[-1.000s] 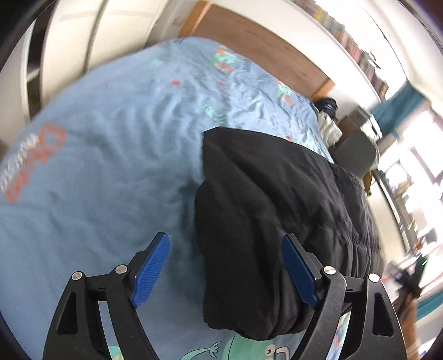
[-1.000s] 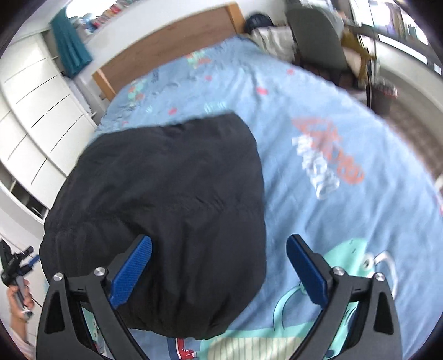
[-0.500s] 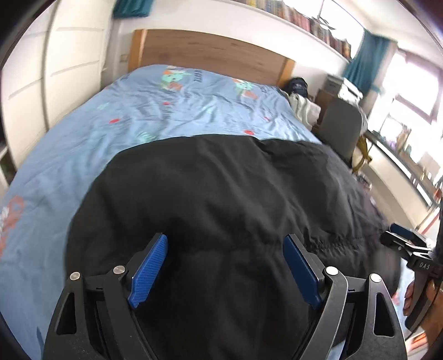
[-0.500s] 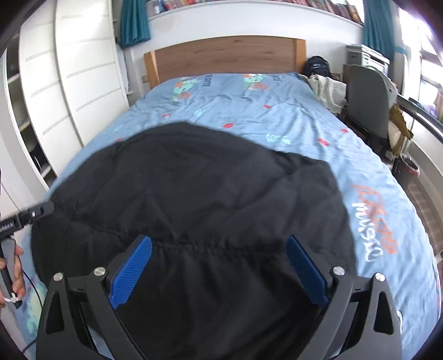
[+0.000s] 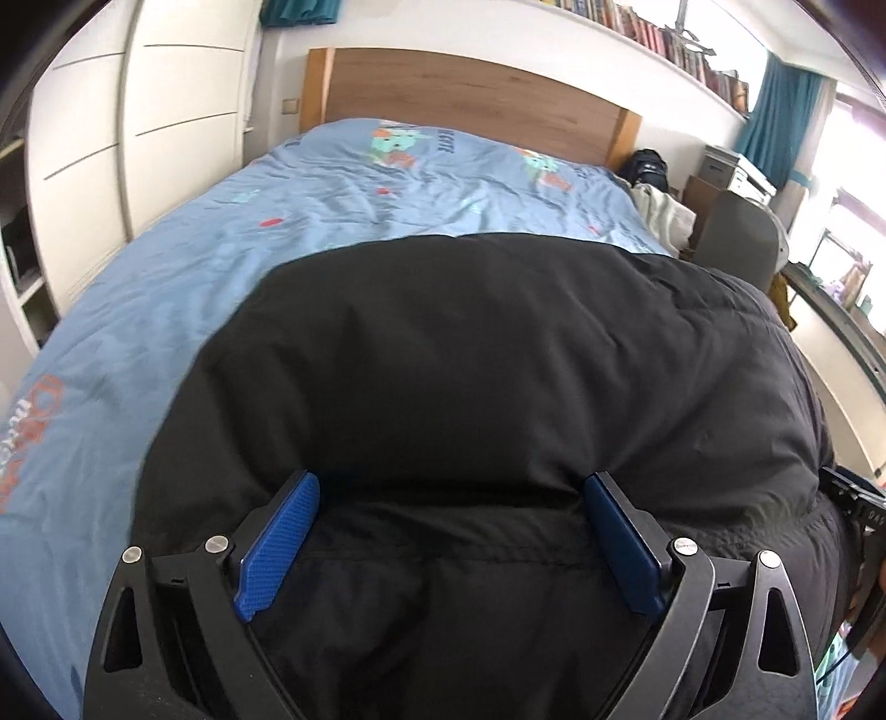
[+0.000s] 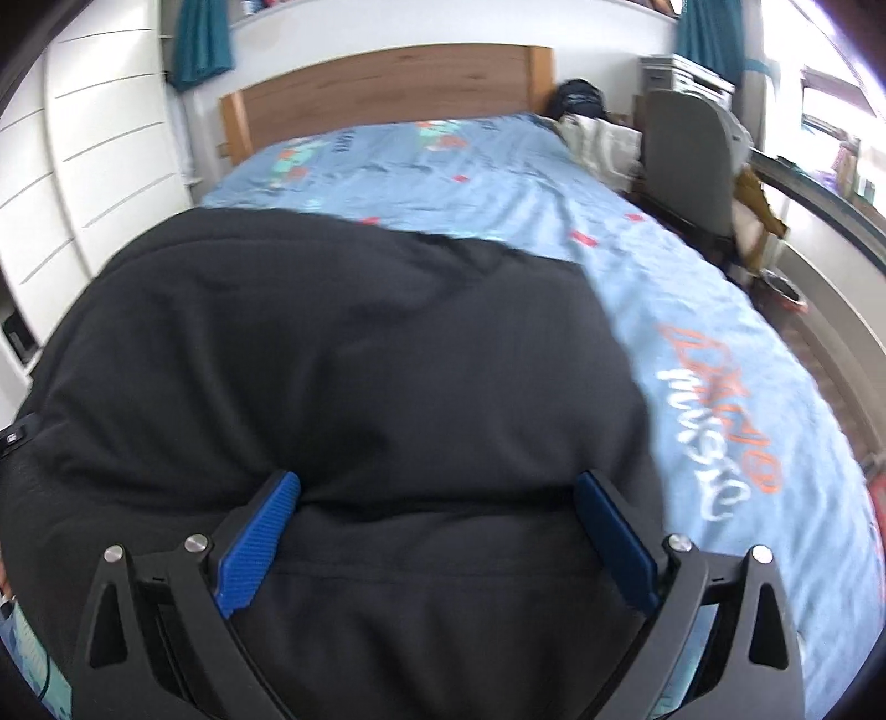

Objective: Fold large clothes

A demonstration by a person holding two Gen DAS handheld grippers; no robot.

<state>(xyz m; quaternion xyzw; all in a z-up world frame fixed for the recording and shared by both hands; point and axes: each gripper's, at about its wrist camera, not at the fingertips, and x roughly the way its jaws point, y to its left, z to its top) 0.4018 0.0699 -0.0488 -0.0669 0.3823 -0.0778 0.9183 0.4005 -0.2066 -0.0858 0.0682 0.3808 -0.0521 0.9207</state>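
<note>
Black jacket (image 5: 498,376) is lying spread on the bed (image 5: 232,260), covering its near end, well short of the headboard (image 5: 470,99). Left gripper (image 5: 451,545) is hovering over the jacket's near edge, jaws spread wide and just having opened further; cloth is bulging between the blue pads (image 5: 277,545) but they are not pinching it. Right gripper (image 6: 437,540) is also standing wide over the same near edge, nothing clamped, a fold of jacket (image 6: 332,360) sitting between its pads (image 6: 257,543). Left view is showing a bookshelf (image 5: 664,39) above the headboard and, at the right edge, part of the other gripper; the right view is not showing the books clearly. Right view is showing orange and white lettering (image 6: 714,432) on the bed cover right of the jacket, plus a grey chair (image 6: 692,160) beside the bed; the left view is showing the chair only partly. White wardrobe (image 5: 138,138) is standing left of the bed in both. Right view is blurred.
</note>
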